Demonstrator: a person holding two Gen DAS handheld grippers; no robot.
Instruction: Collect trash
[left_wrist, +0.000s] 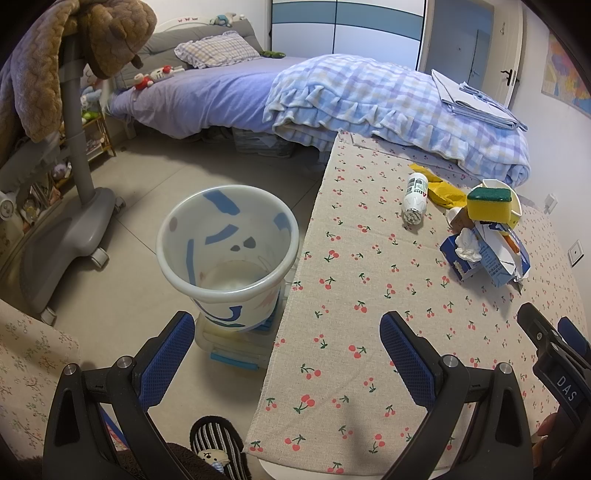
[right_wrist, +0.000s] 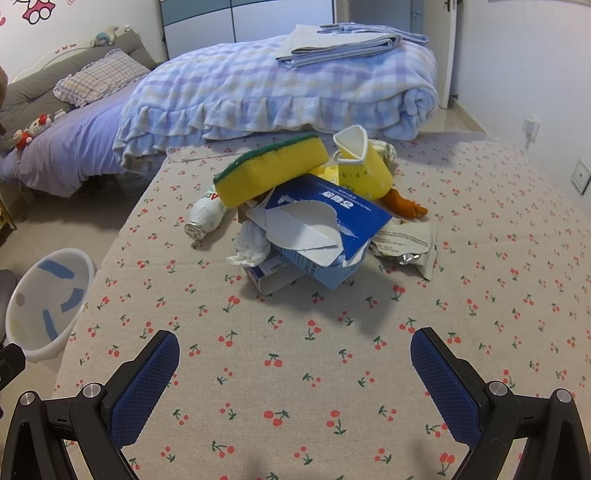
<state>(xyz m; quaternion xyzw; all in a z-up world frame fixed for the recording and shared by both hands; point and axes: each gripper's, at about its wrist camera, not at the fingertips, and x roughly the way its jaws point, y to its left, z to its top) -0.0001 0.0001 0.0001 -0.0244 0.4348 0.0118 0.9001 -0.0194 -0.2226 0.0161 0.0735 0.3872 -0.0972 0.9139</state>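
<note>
**Hovering over the heap, nothing picked yet**

Hanging wide apart, the jaws of the right gripper (right_wrist: 295, 384) sit above the cherry-print desk (right_wrist: 295, 350) with nothing between them, aimed straight at the trash pile (right_wrist: 314, 218) in the middle of the cloth. The left gripper (left_wrist: 286, 358) is spread just as wide and just as empty, straddling the desk's edge with the white bin (left_wrist: 227, 254) right ahead of it on the floor side, perched on a small plastic box.

Now, the danger here, as I read it: that pile is stacked loosely. The yellow sponge (right_wrist: 271, 170) lies tilted on top of the torn blue carton (right_wrist: 325, 229), so a pull on the carton could tip the sponge off, and the little white bottle (right_wrist: 205, 216) lying on its side beside the heap looks ready to roll toward the desk edge. The bin looks risky too, raised on that box and leaning: a heavy drop against its rim might tip it.

And the trash itself: a ripped-open blue-and-white carton with its flaps gaping, a crumpled white tissue (right_wrist: 249, 245) tucked under its left side, a yellow cup (right_wrist: 364, 168) tipped over behind, something orange (right_wrist: 404, 206) poking out at the right, and a crinkled printed wrapper (right_wrist: 406, 240) flattened beside it. All of it on the desk, near the bed (right_wrist: 258, 92), well apart from the bin.
</note>
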